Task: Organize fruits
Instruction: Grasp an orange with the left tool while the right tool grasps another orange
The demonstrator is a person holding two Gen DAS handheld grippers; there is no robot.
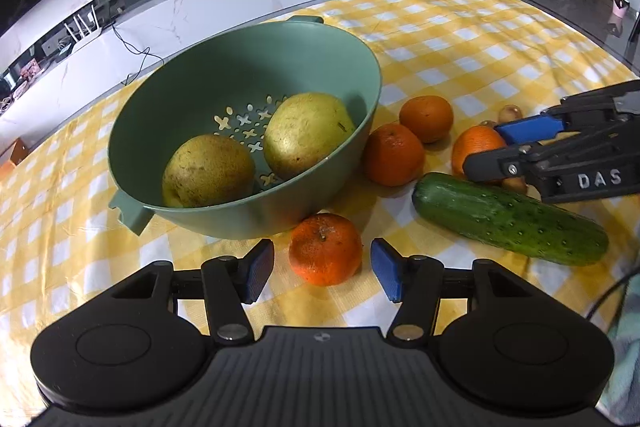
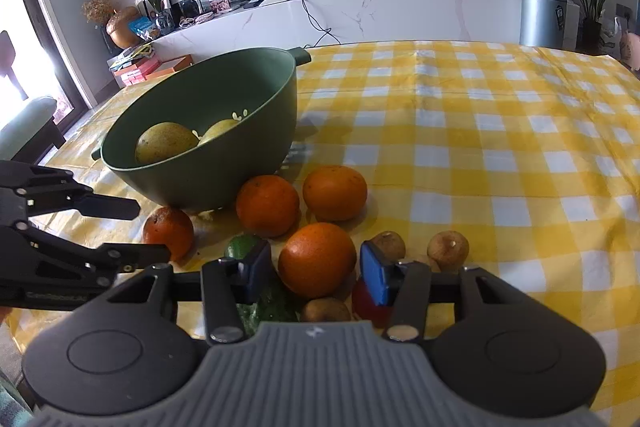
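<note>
A green colander bowl (image 1: 168, 99) holds two yellow-green pears (image 1: 308, 133). My left gripper (image 1: 322, 269) is open, its blue pads on either side of a mandarin (image 1: 325, 249) lying in front of the bowl. My right gripper (image 2: 316, 273) is open around another orange (image 2: 317, 259), which also shows in the left wrist view (image 1: 476, 147). Two more oranges (image 1: 394, 155) lie beside the bowl. A cucumber (image 1: 508, 217) lies under the right gripper. The bowl also shows in the right wrist view (image 2: 208, 171).
The table wears a yellow checked cloth (image 2: 480, 131). Small brown fruits (image 2: 448, 249) lie to the right of the right gripper, one (image 2: 325, 310) close under it beside a red object (image 2: 370, 301). The left gripper's arm (image 2: 72, 235) reaches in from the left.
</note>
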